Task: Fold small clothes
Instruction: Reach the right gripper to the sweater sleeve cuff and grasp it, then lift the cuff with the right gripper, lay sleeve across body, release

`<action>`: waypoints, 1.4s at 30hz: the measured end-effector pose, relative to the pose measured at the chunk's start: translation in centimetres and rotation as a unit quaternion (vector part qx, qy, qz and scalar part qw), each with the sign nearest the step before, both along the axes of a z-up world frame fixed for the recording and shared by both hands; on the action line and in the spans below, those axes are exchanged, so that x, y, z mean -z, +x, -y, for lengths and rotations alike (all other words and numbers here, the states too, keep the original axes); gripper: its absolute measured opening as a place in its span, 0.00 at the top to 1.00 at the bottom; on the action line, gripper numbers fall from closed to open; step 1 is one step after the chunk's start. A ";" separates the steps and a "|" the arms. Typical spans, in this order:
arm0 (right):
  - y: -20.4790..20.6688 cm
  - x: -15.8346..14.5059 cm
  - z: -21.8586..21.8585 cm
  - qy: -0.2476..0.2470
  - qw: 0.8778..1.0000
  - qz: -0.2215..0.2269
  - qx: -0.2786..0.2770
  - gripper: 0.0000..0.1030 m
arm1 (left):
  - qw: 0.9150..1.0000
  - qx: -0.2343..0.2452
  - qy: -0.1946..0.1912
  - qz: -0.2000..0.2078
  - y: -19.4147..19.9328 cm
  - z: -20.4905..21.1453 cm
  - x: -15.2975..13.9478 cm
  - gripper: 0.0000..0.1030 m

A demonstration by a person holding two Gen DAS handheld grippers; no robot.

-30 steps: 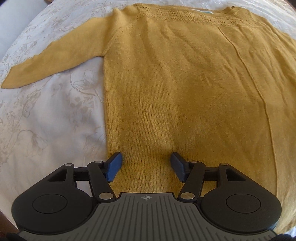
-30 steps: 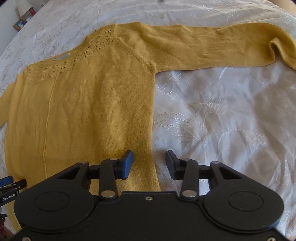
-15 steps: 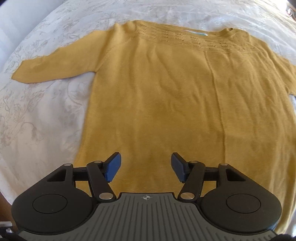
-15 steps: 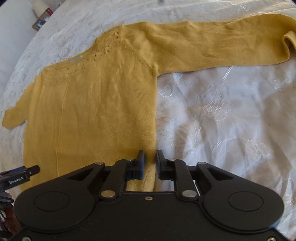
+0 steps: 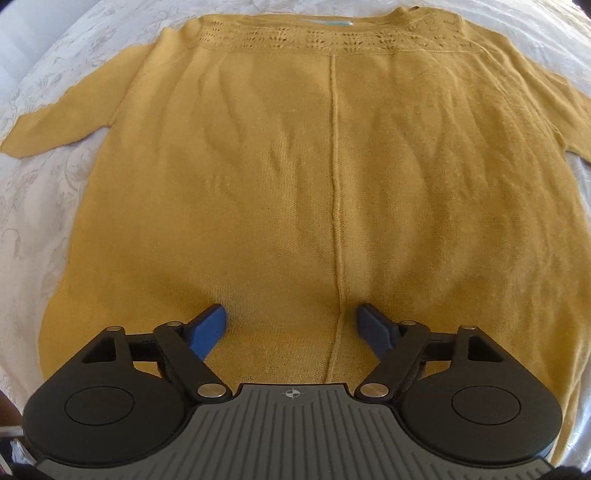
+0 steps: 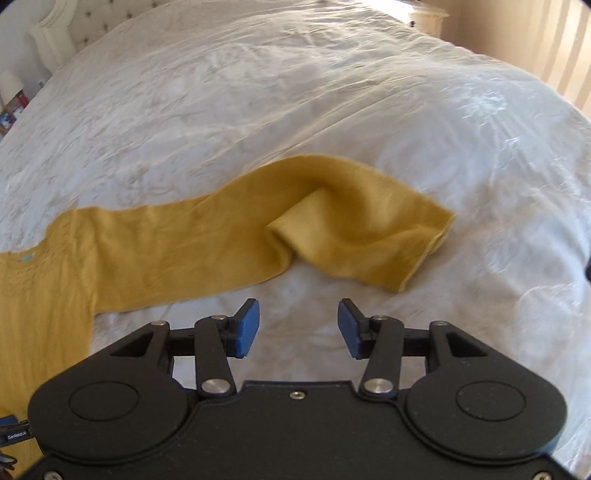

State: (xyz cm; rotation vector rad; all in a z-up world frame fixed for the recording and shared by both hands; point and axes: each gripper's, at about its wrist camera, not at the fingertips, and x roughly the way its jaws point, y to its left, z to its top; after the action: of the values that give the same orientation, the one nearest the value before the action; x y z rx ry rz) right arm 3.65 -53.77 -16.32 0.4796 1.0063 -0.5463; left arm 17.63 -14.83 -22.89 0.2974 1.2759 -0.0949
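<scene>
A mustard-yellow knit sweater (image 5: 295, 177) lies flat, neckline away from me, on a white bedspread (image 5: 33, 155). In the left wrist view my left gripper (image 5: 291, 328) hovers over the middle of the hem, astride the centre seam. Its jaws are opening and the blue pads press on nothing. In the right wrist view the sweater's right sleeve (image 6: 258, 225) stretches across the bedspread, its cuff end (image 6: 424, 240) rumpled and folded over. My right gripper (image 6: 298, 326) sits just in front of that sleeve over bare bedspread; its jaws are opening with nothing between them.
The white embroidered bedspread (image 6: 332, 92) extends far beyond the sweater. A padded headboard (image 6: 74, 26) and a bedside lamp (image 6: 11, 86) stand at the far left. A curtain (image 6: 546, 40) hangs at the far right.
The left gripper slid from the sweater's left side to the hem's middle and opened wider. The right gripper pinched the right side edge, let go, and swung right toward the sleeve.
</scene>
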 end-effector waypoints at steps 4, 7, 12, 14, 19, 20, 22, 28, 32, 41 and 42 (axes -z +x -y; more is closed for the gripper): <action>-0.6 0.4 3.3 -0.002 0.999 -0.005 0.032 0.28 | 0.998 -0.044 -0.028 -0.020 0.9 -1.7 0.2 0.11; -0.6 1.8 5.0 0.021 0.998 0.001 0.054 0.28 | 0.999 -0.041 -0.032 -0.015 0.9 -2.2 0.0 0.11; -0.7 3.6 6.2 0.071 0.993 0.035 0.087 0.40 | 0.998 -0.027 -0.044 0.017 -0.1 -1.9 -1.8 0.15; -0.3 3.7 6.4 0.073 0.993 0.024 0.087 0.87 | 0.998 -0.025 -0.053 0.029 -0.5 -1.8 -2.9 0.15; -0.2 -0.1 7.0 0.027 0.997 0.020 0.064 0.87 | 0.996 -0.008 -0.076 0.051 0.0 -2.1 -5.0 0.15; -0.3 -1.1 7.5 0.012 0.998 0.015 0.066 0.87 | 0.995 -0.001 -0.080 0.058 0.1 -2.1 -5.2 0.15; -0.1 -2.7 8.5 -0.009 0.997 0.002 0.073 0.87 | 0.994 0.014 -0.087 0.070 0.5 -2.3 -6.0 0.15; 3.5 -7.2 6.0 -0.034 0.999 -0.005 0.038 0.87 | 0.988 0.063 -0.107 0.092 1.9 -3.6 -7.2 0.15; 8.3 -10.1 -0.6 -0.003 0.999 0.033 -0.022 0.87 | 0.984 0.081 -0.116 0.110 2.4 -5.7 -8.4 0.15; 20.2 -12.0 -19.5 0.089 0.974 0.119 -0.170 0.87 | 0.983 0.099 -0.109 0.113 4.1 -11.9 -8.7 0.15; 21.3 -11.6 -21.6 0.098 0.970 0.122 -0.184 0.87 | 0.983 0.098 -0.108 0.110 4.4 -12.7 -8.6 0.15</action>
State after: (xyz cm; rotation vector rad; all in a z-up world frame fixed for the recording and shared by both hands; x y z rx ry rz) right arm 24.98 -32.15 -4.74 0.5063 0.8875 -0.0521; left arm 21.99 -2.16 -14.29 0.2383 1.0037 -0.3583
